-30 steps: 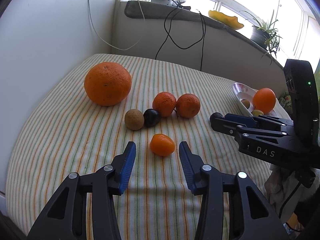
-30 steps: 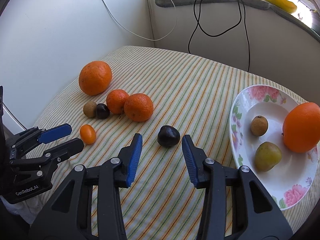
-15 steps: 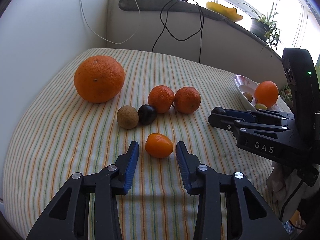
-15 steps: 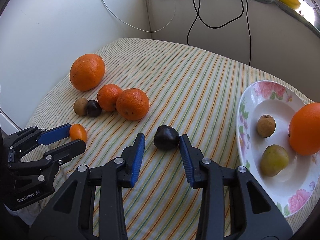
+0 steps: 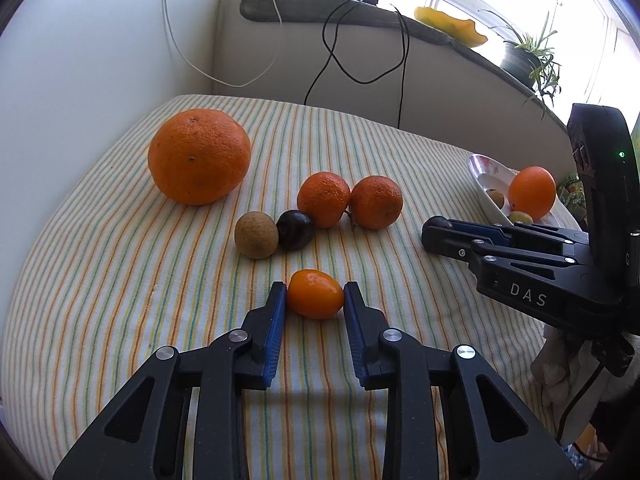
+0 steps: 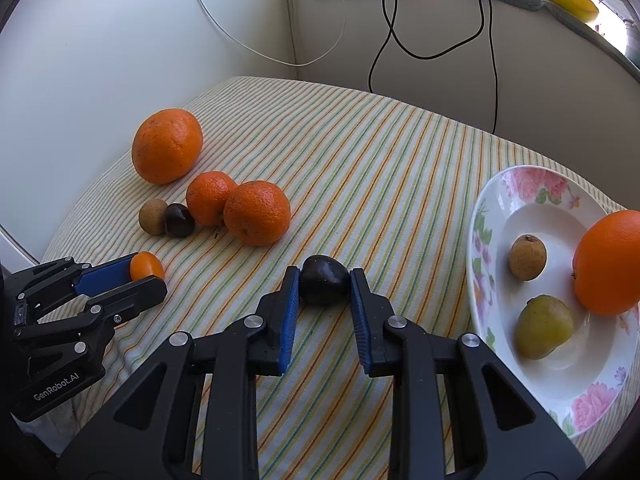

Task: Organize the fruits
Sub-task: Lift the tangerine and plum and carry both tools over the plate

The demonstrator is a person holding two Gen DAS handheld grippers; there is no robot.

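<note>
My left gripper (image 5: 315,294) is shut on a small orange kumquat (image 5: 315,294) that rests on the striped cloth; it also shows in the right wrist view (image 6: 146,266). My right gripper (image 6: 324,286) is shut on a dark plum (image 6: 323,285) on the cloth, left of the flowered plate (image 6: 496,196). The plate holds an orange (image 6: 608,262), a brown longan (image 6: 527,257) and a yellow-green fruit (image 6: 544,327). A large orange (image 5: 199,156), two tangerines (image 5: 324,199) (image 5: 376,202), a brown longan (image 5: 256,234) and a second dark plum (image 5: 295,229) lie on the cloth.
The table with the striped cloth (image 6: 380,152) stands in a corner against white walls. Black and white cables (image 6: 400,32) hang down the back wall. A sill above carries a yellow dish (image 5: 450,26) and a potted plant (image 5: 524,60).
Both grippers moved forward and closed: the left one onto the kumquat, the right one onto the dark plum. The other fruits have not moved.
</note>
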